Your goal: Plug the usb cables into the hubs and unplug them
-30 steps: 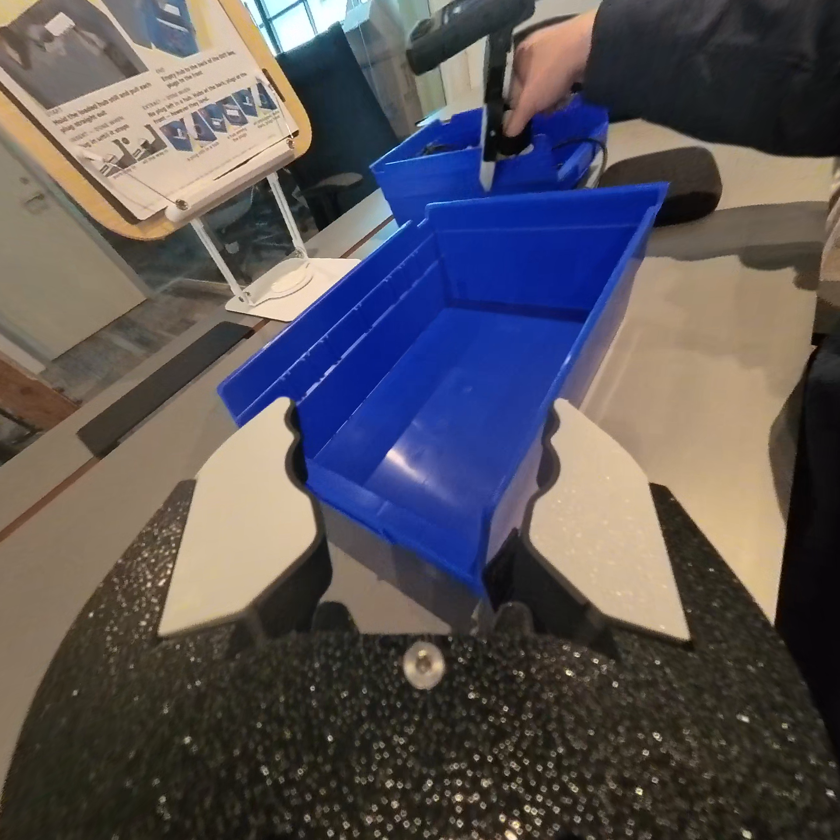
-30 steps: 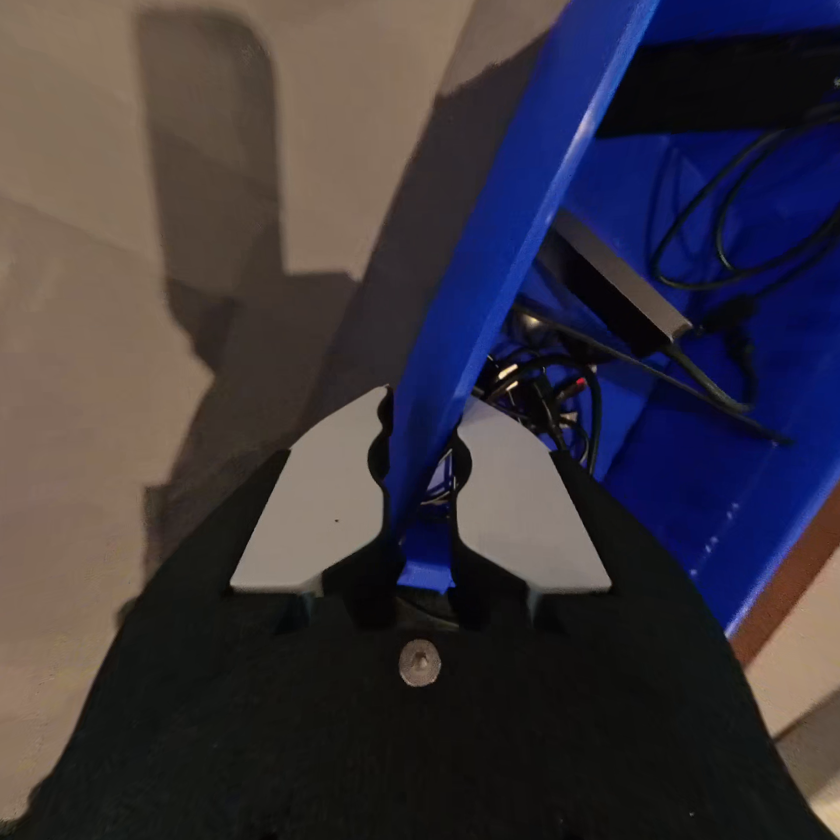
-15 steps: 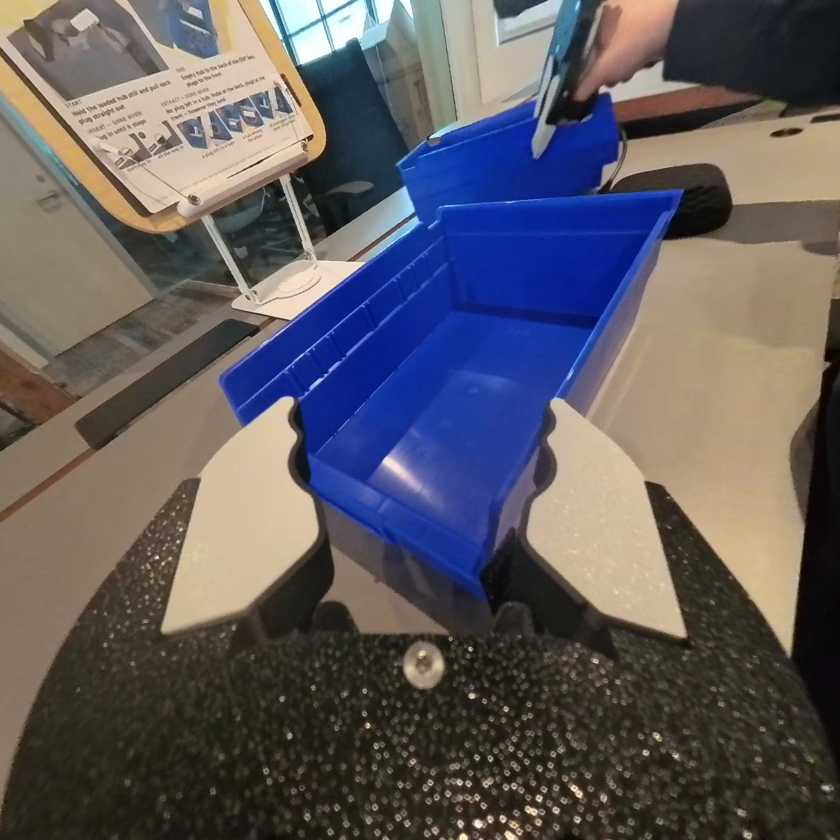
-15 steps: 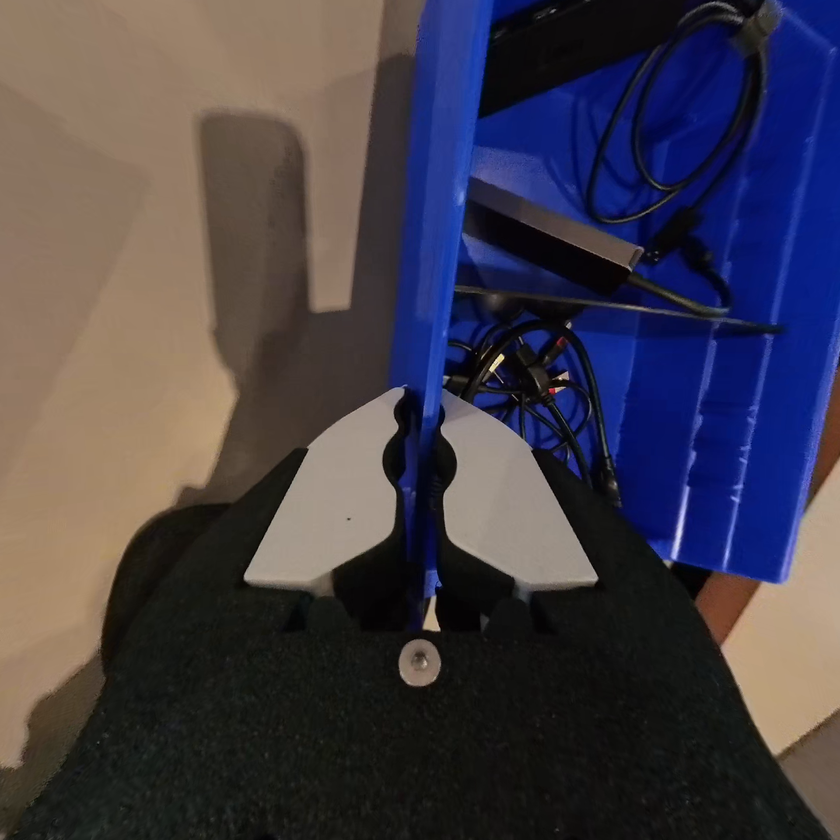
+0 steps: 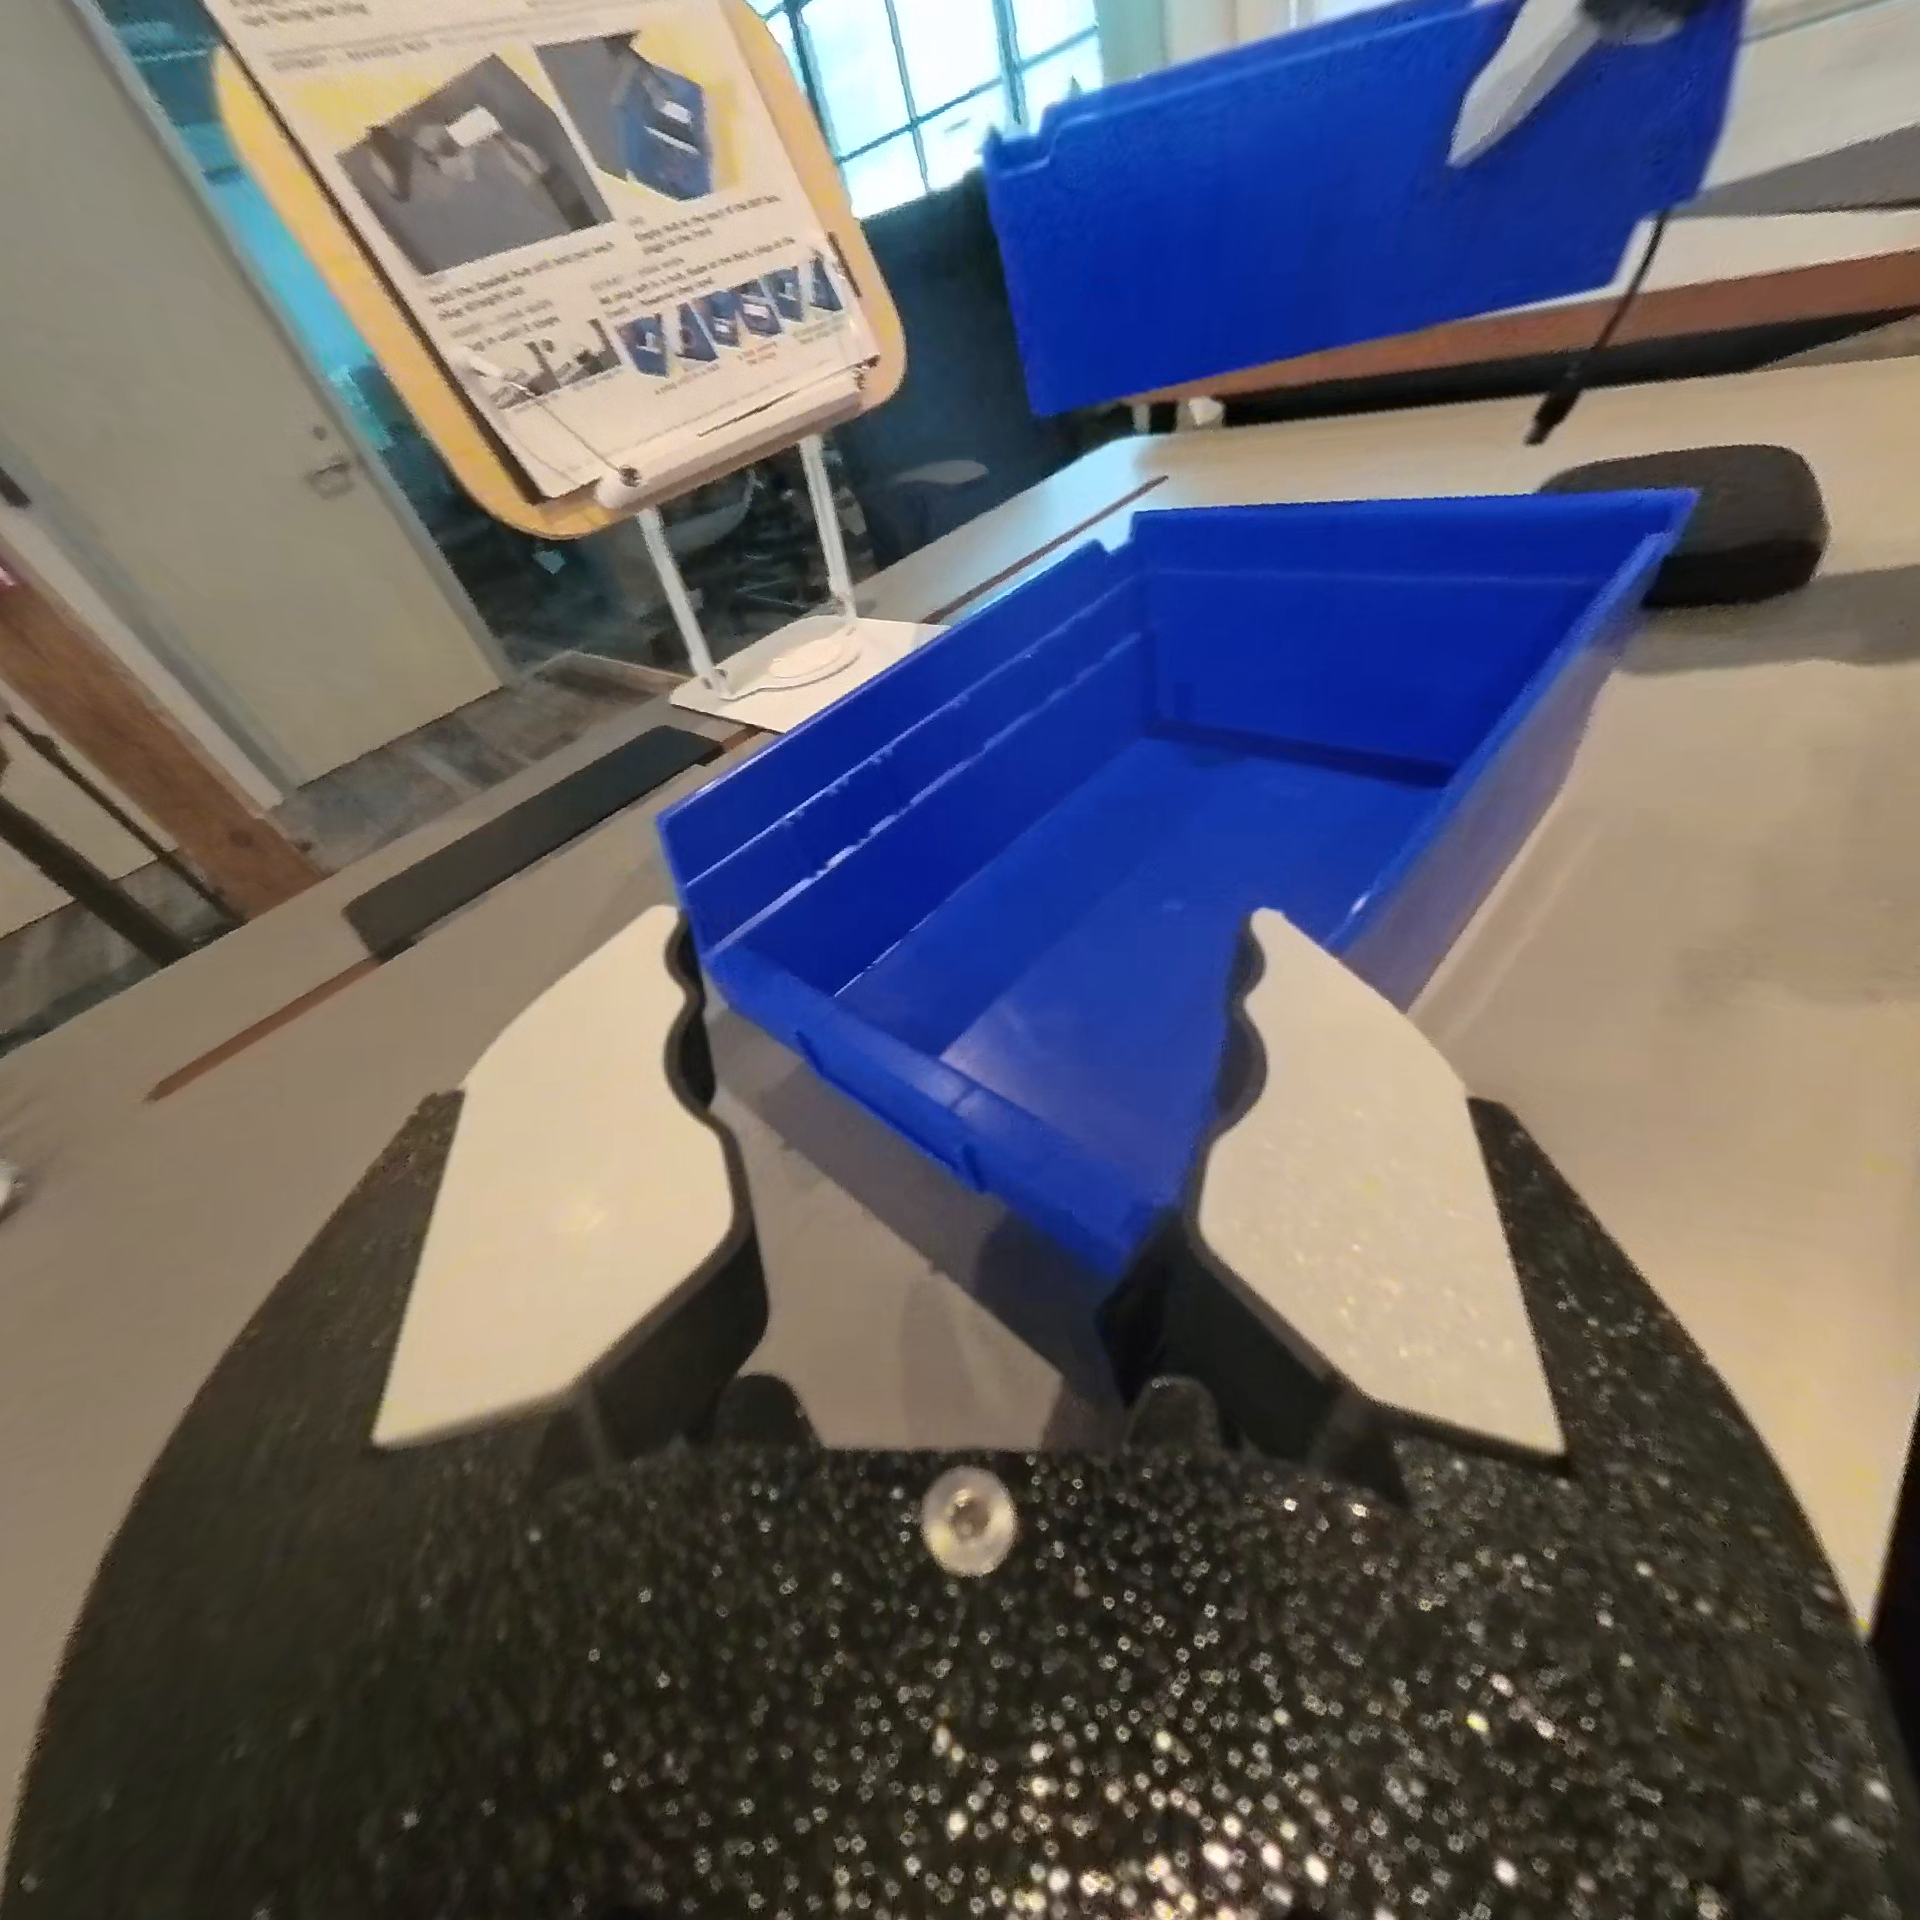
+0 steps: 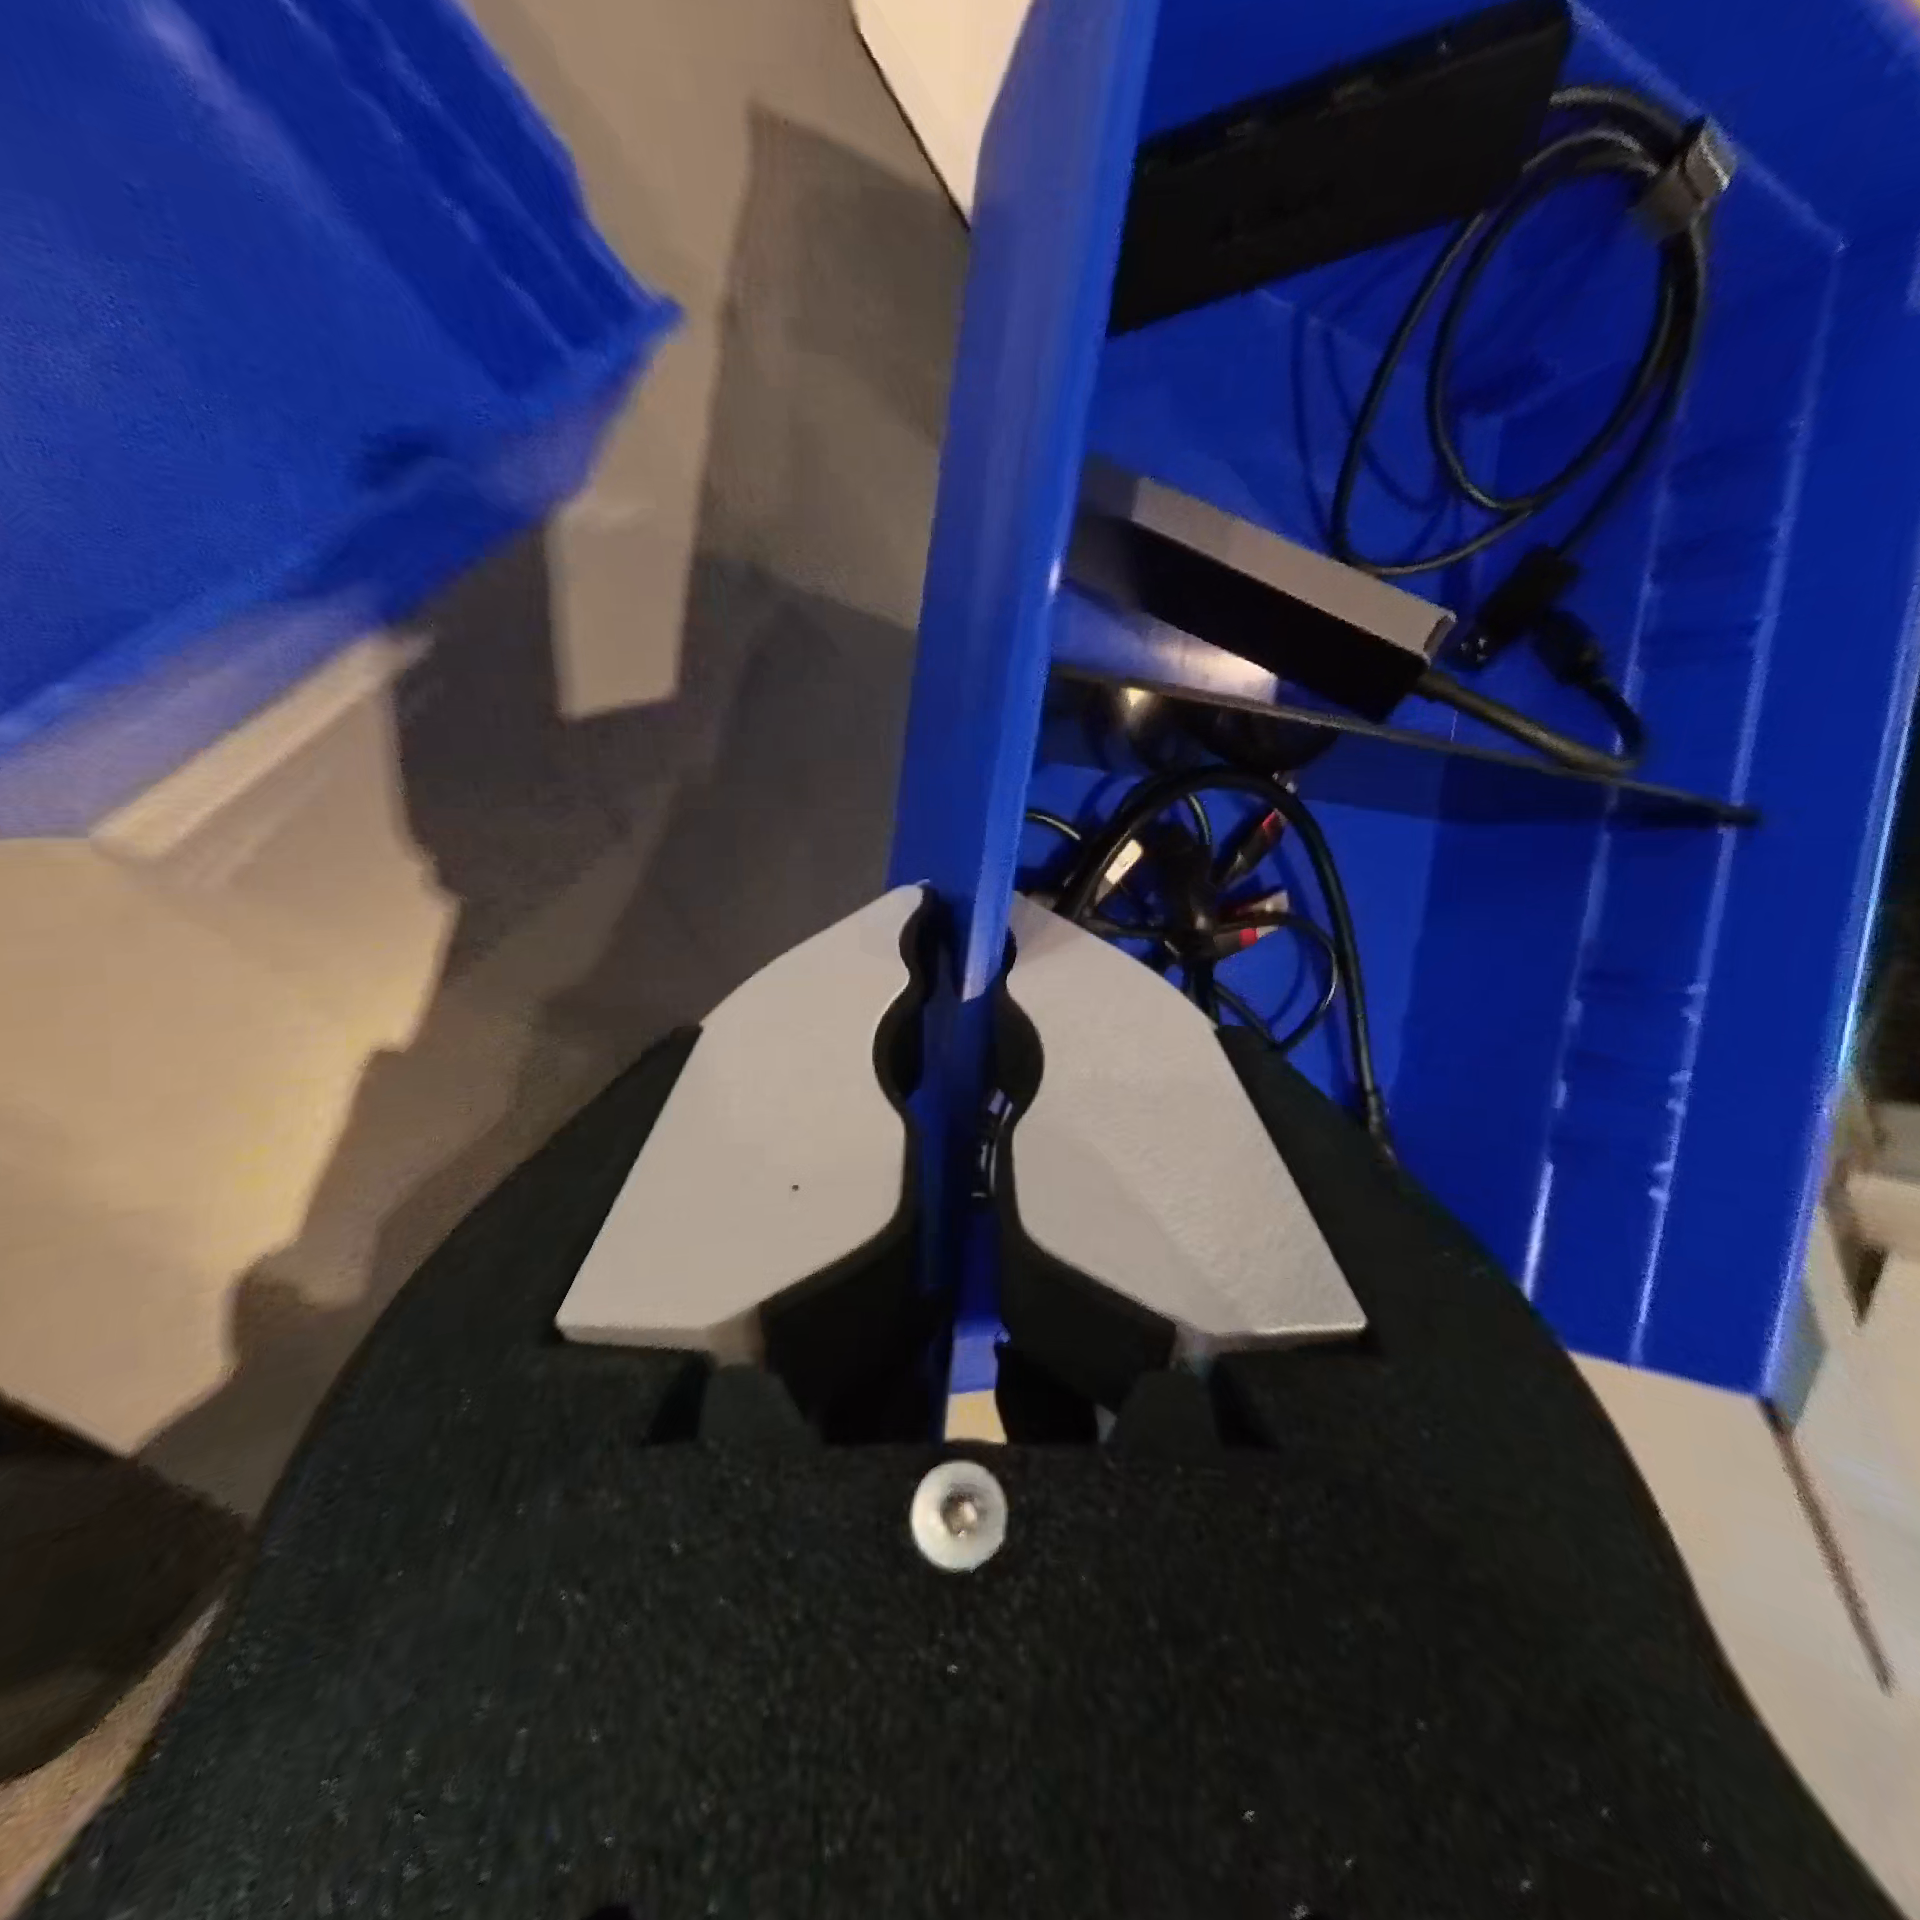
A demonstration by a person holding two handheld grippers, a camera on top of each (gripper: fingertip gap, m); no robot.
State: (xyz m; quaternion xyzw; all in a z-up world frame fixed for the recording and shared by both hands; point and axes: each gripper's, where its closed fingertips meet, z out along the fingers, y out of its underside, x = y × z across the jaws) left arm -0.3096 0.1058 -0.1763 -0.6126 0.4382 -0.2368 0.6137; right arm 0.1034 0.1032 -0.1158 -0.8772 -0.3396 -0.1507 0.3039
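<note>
Left gripper (image 5: 966,1039): pale grey faceted fingers (image 5: 582,1174), scalloped black inner edges, glittery black base, one silver screw (image 5: 971,1536) | Right gripper (image 6: 966,997): matched grey fingers (image 6: 758,1153), matte black base, silver screw (image 6: 958,1512).

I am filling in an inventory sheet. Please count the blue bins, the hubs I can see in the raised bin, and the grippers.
Blue bins: 2, the empty bin on the table and the raised bin
Hubs clearly visible: 2, the black hub and the grey hub
Grippers: 2, the left gripper and the right gripper
Total: 6
</note>
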